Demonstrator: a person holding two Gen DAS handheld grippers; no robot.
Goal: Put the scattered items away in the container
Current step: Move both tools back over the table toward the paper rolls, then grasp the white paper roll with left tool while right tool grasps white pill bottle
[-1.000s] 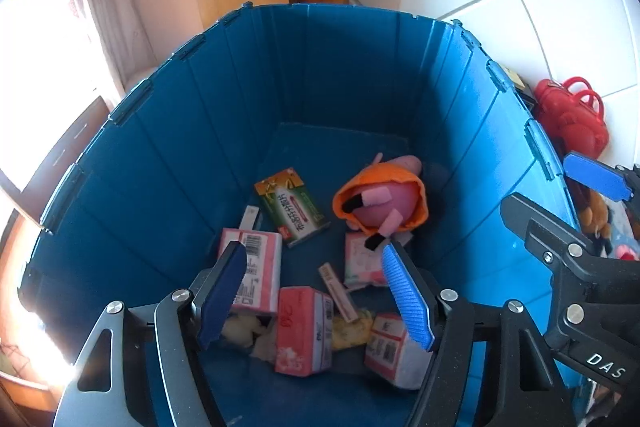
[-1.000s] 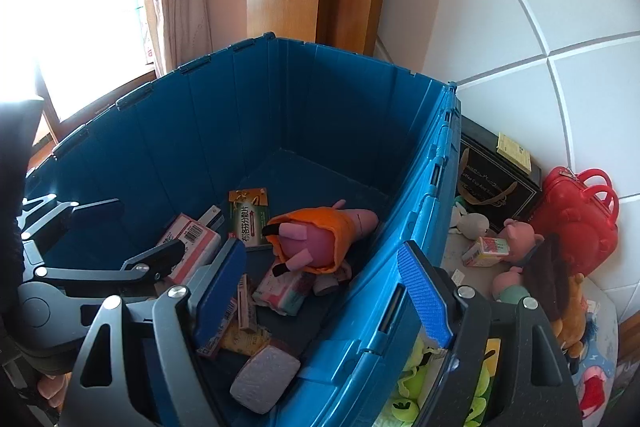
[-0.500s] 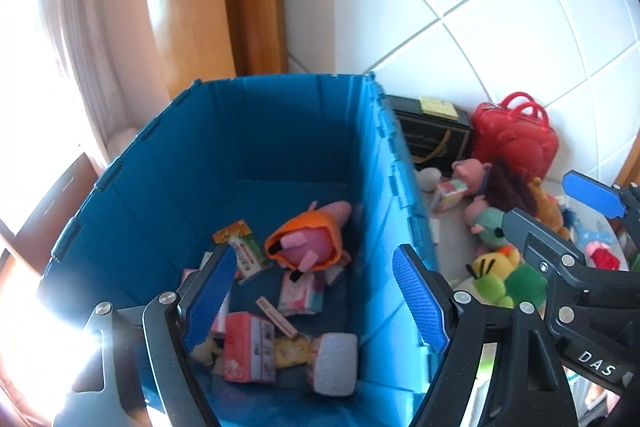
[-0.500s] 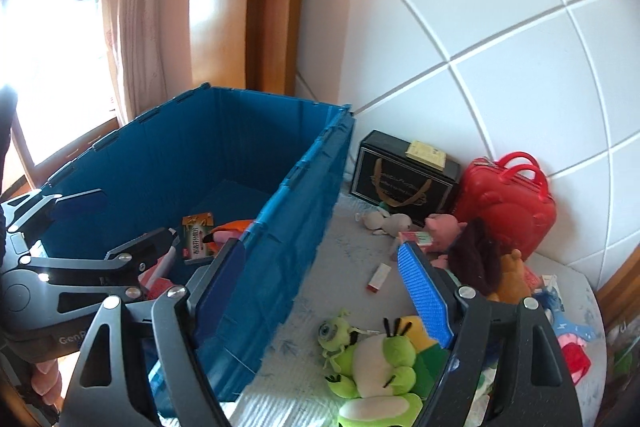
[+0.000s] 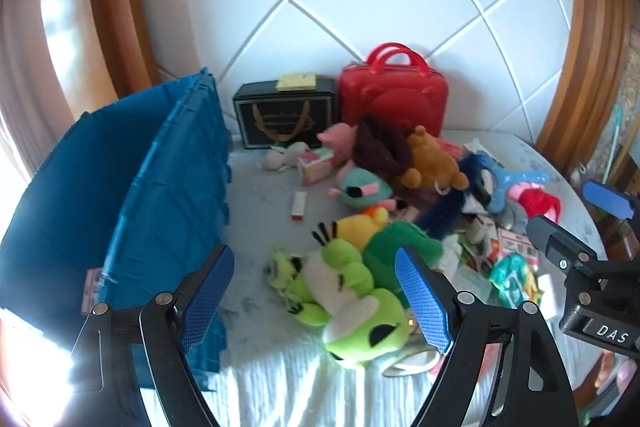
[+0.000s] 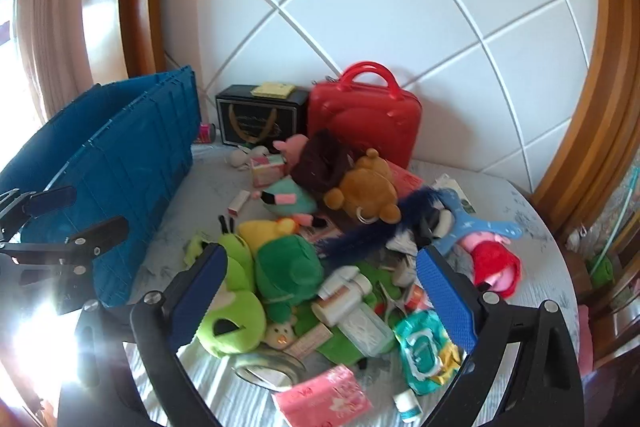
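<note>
Left gripper (image 5: pixel 316 291) empty, jaws apart; right gripper (image 6: pixel 328 291) empty, jaws opening over the toy pile (image 6: pixel 320 227) at frame centre. Blue crate (image 6: pixel 120 155) at left.

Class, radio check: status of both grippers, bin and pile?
Left gripper open, empty. Right gripper opening, empty, above pile. Bin left of pile. Nothing in the way.
</note>
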